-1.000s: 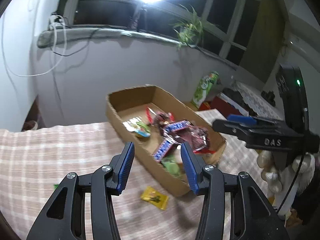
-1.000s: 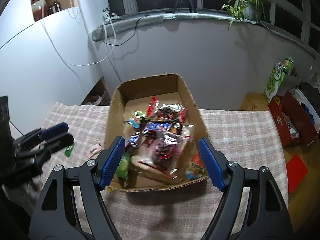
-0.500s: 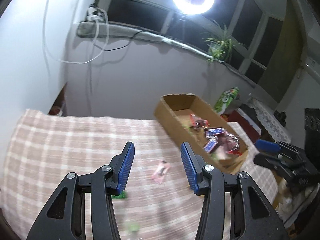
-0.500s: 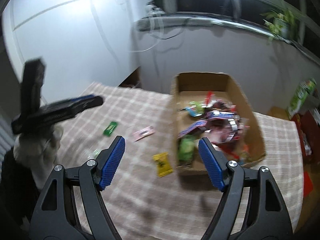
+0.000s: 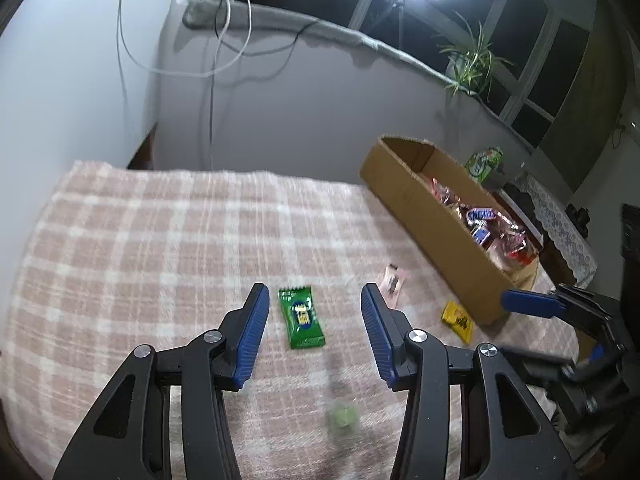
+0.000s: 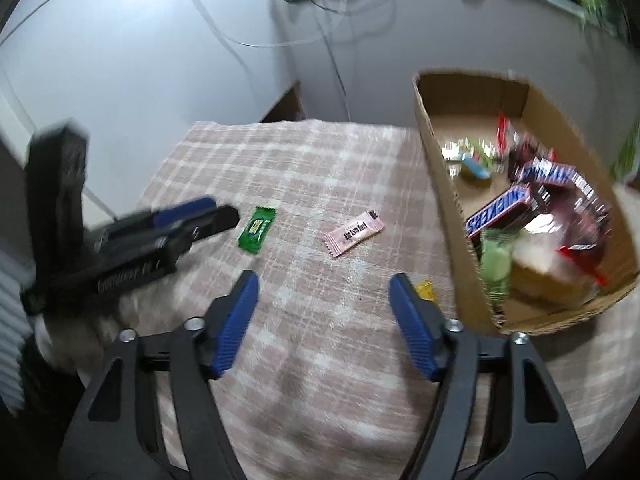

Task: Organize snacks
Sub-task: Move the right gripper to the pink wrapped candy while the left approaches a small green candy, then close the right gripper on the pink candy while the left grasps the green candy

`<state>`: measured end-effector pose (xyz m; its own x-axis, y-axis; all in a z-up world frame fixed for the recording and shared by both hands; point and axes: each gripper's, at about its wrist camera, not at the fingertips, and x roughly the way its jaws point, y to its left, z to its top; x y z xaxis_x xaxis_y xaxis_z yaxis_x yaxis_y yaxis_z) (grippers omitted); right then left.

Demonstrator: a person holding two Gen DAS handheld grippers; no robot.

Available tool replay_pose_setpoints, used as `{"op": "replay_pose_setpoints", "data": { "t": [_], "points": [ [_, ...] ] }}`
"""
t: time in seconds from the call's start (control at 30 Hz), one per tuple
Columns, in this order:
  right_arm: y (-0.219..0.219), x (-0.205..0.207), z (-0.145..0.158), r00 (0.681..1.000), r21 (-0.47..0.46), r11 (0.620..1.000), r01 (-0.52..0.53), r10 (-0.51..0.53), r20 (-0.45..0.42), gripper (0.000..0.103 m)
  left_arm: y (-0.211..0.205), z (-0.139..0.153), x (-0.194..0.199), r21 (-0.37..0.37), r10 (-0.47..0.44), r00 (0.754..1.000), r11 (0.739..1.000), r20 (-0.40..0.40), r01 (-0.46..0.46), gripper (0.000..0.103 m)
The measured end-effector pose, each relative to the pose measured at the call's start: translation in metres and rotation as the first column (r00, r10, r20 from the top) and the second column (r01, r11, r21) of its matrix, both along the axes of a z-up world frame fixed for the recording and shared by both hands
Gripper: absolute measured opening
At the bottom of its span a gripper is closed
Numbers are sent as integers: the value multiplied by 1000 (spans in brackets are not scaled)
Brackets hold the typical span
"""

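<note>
The left gripper (image 5: 311,324) is hovering half-open over the green packet (image 5: 301,317) on the table (image 5: 160,240). The right gripper (image 6: 324,320) is closing on nothing, near the pink packet (image 6: 354,233) beside the box (image 6: 444,184).

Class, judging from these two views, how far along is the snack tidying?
Done: many snacks already lie in the cardboard box. In hand: nothing; left tongs frame the green packet, and right tongs are closing, empty. Left: green, pink packet, yellow packet on the cloth.

Both wrist views look down, sharing the checked cloth (image 5: 160,240)
</note>
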<state>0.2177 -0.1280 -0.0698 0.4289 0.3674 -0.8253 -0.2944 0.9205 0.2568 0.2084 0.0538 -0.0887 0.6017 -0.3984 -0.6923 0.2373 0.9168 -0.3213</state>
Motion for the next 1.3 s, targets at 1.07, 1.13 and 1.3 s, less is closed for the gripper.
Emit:
{"op": "replay_pose_setpoints", "data": {
  "t": [1.07,1.13,1.3],
  "points": [
    [75,102,-53,987,-240,969,52,-87,-137,26,-34,-32,8,188,-64,997,980,-41,71,21],
    [78,102,-53,990,-257,966,31,-65,-124,21,-33,-32,9,193,-61,997,979,-39,67,17],
    [81,90,-54,996,-263,965,-6,-17,-85,20,-28,-32,9,184,-46,998,982,-37,52,9]
  ]
}}
